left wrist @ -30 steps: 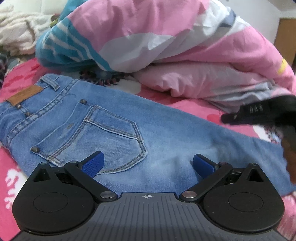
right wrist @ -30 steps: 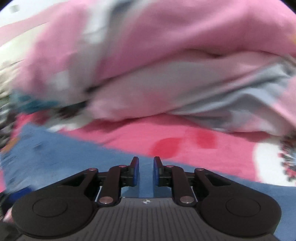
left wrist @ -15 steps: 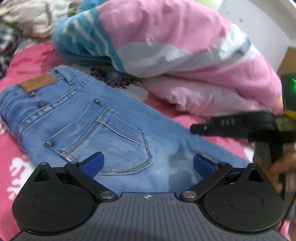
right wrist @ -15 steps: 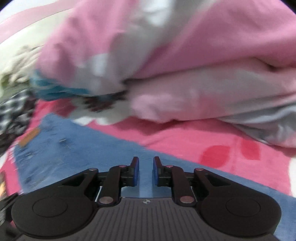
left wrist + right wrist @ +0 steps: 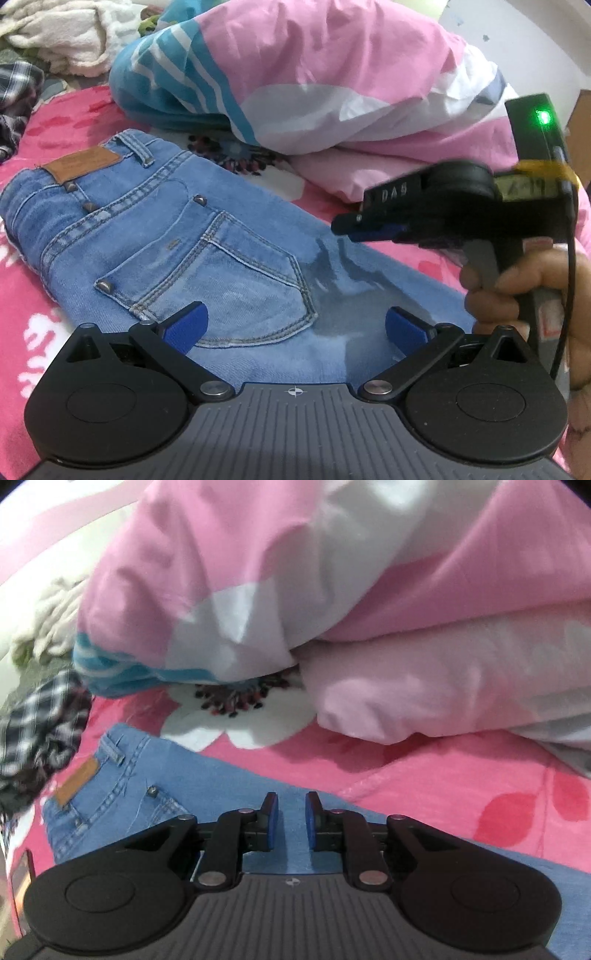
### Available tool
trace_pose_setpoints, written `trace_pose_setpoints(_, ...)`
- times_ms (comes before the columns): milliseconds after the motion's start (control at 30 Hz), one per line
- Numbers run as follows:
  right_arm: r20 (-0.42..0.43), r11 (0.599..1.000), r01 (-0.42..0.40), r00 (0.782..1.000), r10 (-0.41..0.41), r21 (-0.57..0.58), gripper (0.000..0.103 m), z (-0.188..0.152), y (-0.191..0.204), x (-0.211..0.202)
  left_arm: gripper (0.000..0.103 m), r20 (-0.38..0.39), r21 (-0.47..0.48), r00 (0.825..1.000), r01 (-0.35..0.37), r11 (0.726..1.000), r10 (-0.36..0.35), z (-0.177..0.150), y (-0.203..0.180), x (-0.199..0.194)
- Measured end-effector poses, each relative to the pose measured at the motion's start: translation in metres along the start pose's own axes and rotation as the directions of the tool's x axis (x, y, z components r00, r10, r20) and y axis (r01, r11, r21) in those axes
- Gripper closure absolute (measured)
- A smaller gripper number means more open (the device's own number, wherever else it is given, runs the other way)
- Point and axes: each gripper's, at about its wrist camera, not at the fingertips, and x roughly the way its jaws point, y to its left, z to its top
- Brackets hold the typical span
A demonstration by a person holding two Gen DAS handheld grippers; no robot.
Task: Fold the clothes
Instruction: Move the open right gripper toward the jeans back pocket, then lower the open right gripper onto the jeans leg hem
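Blue jeans (image 5: 207,254) lie flat on the pink bed, back pocket up, with the brown waist patch at the far left; the same jeans (image 5: 122,797) show in the right wrist view. My left gripper (image 5: 293,326) hangs open just above the seat of the jeans, with nothing between its blue pads (image 5: 186,325). My right gripper (image 5: 365,227), held by a hand (image 5: 517,291), hovers over the leg and casts a shadow on the denim. The right gripper (image 5: 291,821) is nearly shut with a narrow gap, and I see no cloth pinched in it.
A bulky pink, white and teal duvet (image 5: 332,85) is piled along the far side, close behind the jeans. A cream fleece (image 5: 62,33) and a checked garment (image 5: 40,716) lie at the far left. The flowered pink sheet (image 5: 461,775) is bare to the right.
The right gripper has swung left over the jeans leg, from the right edge toward the middle. The left gripper stayed open, and its view shifted so the jeans sit further right.
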Motion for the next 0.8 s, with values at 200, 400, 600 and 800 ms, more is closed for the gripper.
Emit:
trace_pose_setpoints(200,0.037,0.961,0.202,0.977,-0.212,0.187,0.087,-0.005,-0.037,0.011,0.0,0.006,0.043,1.0,-0.021,0.999,0.021,-0.001,-0.005,0.002)
trace_pose_setpoints(400,0.109,0.958,0.155,0.977,-0.185,0.24,0.087,-0.045,-0.07,-0.073,0.0,0.029,0.039,1.0,0.007,0.999,-0.009,0.002,-0.006,-0.003)
trace_pose_setpoints(600,0.167,0.939,0.168,0.96,-0.225,0.299,0.087,-0.114,-0.104,-0.129,0.0,0.03,0.127,0.999,0.021,0.992,-0.025,-0.005,-0.021,0.001)
trace_pose_setpoints(800,0.249,0.796,0.052,0.936,-0.25,0.603,0.088,-0.175,-0.185,-0.177,0.0,0.012,0.23,1.0,-0.005,0.973,0.002,-0.016,-0.034,0.011)
